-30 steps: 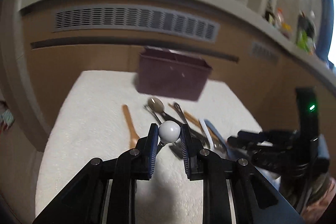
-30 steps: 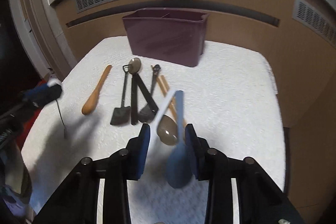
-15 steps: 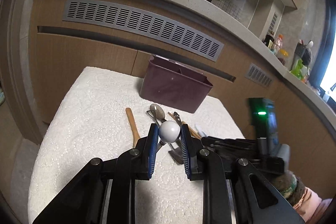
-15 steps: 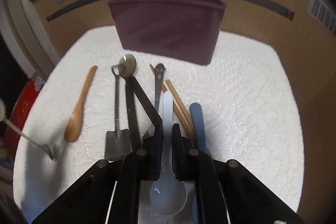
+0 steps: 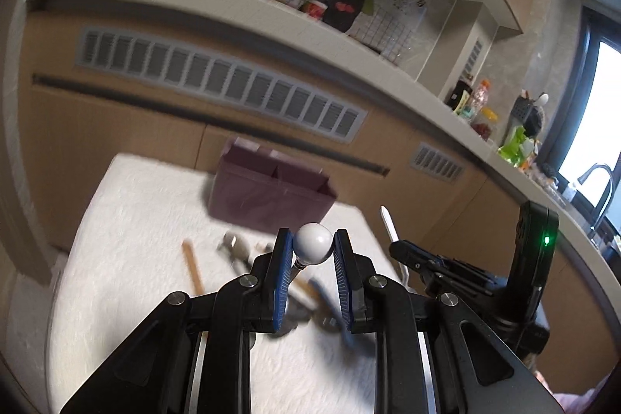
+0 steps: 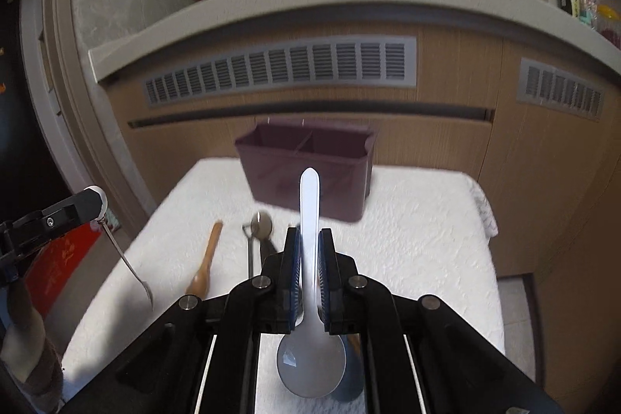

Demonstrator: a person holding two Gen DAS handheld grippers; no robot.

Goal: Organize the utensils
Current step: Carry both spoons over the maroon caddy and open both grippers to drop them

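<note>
Through the left wrist camera we see our left gripper [image 5: 312, 251] pinching the white ball end [image 5: 313, 244] of a thin metal utensil between its blue pads. Beyond it a maroon utensil bin [image 5: 268, 198], split into compartments, stands at the far side of a white towel [image 5: 128, 227]. A wooden spoon [image 5: 193, 268] and other blurred utensils lie on the towel between the bin and the gripper. To the right the right gripper [image 5: 403, 251] is seen side-on, a white handle poking up from it.

Through the right wrist camera we see our right gripper [image 6: 309, 270] clamped narrowly on the handle of a white spoon [image 6: 309, 297], whose bowl hangs below the jaws and whose handle tip points toward the bin [image 6: 306, 173]. On the towel [image 6: 419, 239] lie the wooden spoon [image 6: 205, 264] and a metal spoon [image 6: 262, 226]. At far left the left gripper [image 6: 93, 204] holds its ball-ended utensil [image 6: 128, 264], which dangles clear of the towel.
</note>
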